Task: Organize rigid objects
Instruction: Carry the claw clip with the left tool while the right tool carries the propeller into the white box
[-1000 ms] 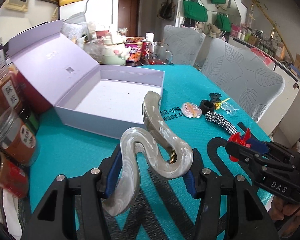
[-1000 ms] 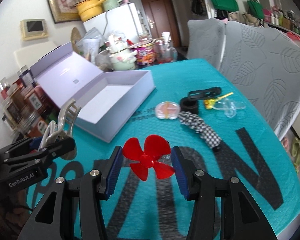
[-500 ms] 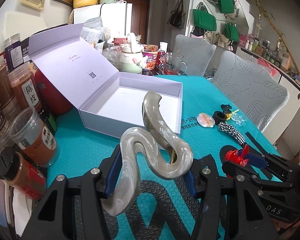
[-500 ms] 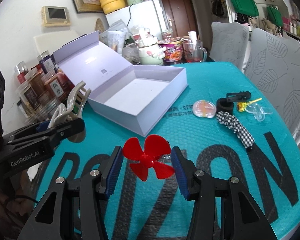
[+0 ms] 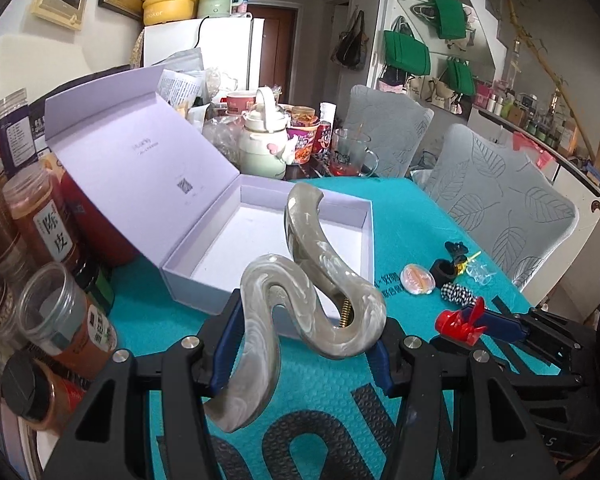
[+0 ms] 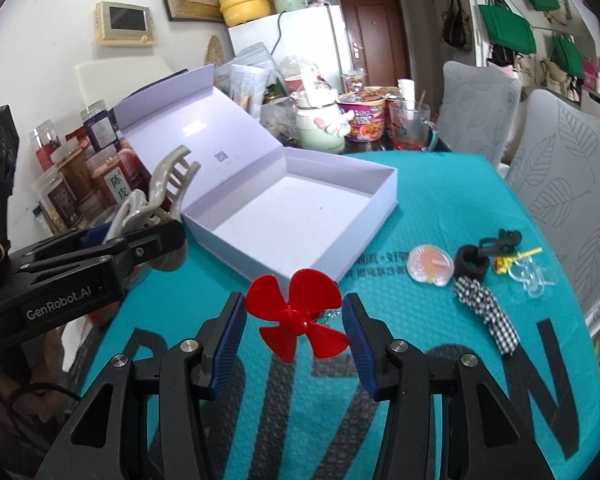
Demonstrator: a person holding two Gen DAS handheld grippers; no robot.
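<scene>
Two grips are loaded: our left gripper jaws hold the marbled hair claw, right gripper jaws hold the red propeller, open lavender box at twelve o'clock on the tabletop.

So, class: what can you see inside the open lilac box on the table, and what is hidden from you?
The lilac box shows a bare white floor with nothing in it. In the left wrist view the grey hair claw covers part of the floor and near wall.
</scene>
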